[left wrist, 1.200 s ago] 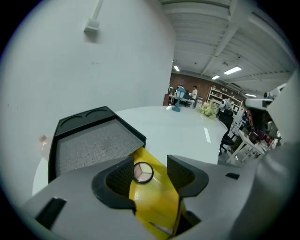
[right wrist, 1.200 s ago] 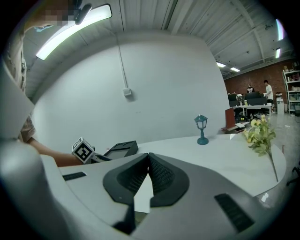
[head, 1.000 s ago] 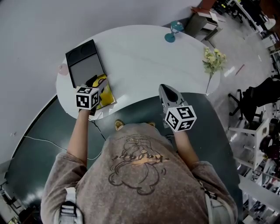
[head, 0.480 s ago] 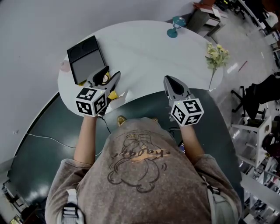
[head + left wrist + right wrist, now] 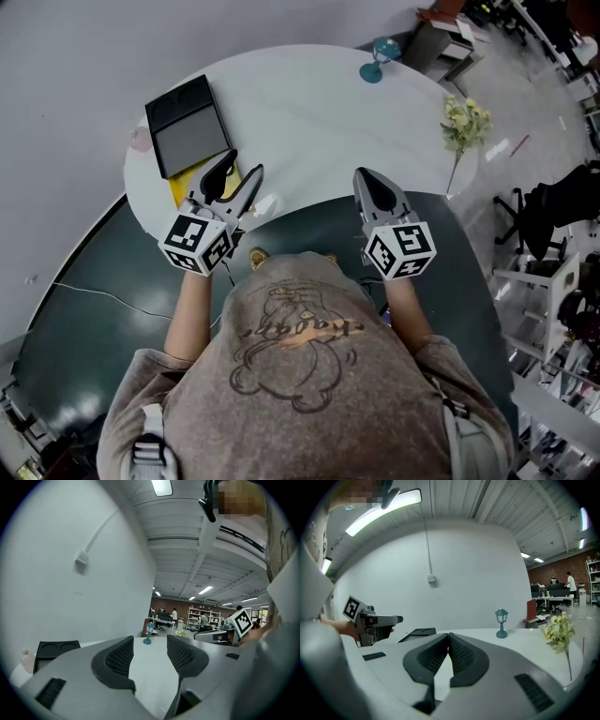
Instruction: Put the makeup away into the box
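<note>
Left gripper (image 5: 244, 165): its jaws stand apart and nothing is between them. It hovers over the table edge at 8 o'clock and points toward 12.
Right gripper (image 5: 364, 176): its jaws are closed tip to tip and hold nothing. It hangs at the table edge at 6 o'clock.
Yellow item (image 5: 181, 187): it lies flat on the table, just beside the box on its 6 o'clock side, partly hidden by the open gripper. I judge it is the makeup, but its exact kind I cannot tell.
Black box (image 5: 187, 127): it lies flat at 10 o'clock on the table. A grey panel and two round hollows show on it, and nothing yellow is inside.
Pink thing (image 5: 138, 142): small, at the table rim on the 9 o'clock side of the box, too small to name.
Progress: not finished, in my judgement. No gripper holds anything and the yellow item is outside the box, so picking it up and placing it inside remains.
Table (image 5: 309, 122): white, rounded and mostly bare, with a teal lamp (image 5: 378, 58) at 1 o'clock and a flower sprig (image 5: 464, 120) at 3 o'clock.
Room: a white wall (image 5: 464, 564) stands behind the table and a dark floor (image 5: 75, 300) lies around the person. Beyond is a large hall with shelves, desks and distant people.
</note>
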{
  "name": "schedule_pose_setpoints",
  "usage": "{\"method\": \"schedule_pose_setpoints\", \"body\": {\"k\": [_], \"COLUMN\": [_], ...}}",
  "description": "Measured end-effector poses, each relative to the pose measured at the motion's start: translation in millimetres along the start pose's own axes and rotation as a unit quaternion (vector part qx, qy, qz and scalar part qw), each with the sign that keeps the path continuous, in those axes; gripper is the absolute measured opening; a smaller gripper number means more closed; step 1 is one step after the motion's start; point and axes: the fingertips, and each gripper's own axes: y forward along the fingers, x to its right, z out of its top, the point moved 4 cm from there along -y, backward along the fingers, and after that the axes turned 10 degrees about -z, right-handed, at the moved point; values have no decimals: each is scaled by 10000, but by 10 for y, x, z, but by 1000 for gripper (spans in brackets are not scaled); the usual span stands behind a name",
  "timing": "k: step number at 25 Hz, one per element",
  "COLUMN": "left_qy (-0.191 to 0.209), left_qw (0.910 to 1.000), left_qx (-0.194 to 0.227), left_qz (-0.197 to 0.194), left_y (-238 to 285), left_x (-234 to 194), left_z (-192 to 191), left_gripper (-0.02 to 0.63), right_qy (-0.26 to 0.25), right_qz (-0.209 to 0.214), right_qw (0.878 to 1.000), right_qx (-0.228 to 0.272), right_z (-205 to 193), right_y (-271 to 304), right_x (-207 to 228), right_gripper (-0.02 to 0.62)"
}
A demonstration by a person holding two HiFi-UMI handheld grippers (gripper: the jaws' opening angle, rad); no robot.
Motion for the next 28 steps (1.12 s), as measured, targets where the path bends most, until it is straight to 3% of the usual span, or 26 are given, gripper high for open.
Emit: {"method": "schedule_pose_setpoints", "body": {"k": [6, 11, 18, 28], "left_qy": [-35, -62, -210, -126], "left_qw": [9997, 9999, 9997, 9997], "left_qx": [237, 40, -3, -200], "left_qz": [-80, -96, -160, 67], "left_y": [-102, -106, -152, -176], "left_x": [58, 91, 143, 100], "left_z": [-85, -302, -495, -616], "left_gripper": [235, 228, 121, 46], "right_qy": [-54, -22, -1, -55], "right_qz": [-31, -45, -49, 35], "right_qw": [9999, 9999, 9999, 10000], "right_qx": [85, 96, 104, 26], "right_z": [-48, -142, -252, -425], "right_y": [-83, -126, -209, -242], "right_x": [-45, -58, -56, -97], "right_gripper": [3, 3, 3, 3]}}
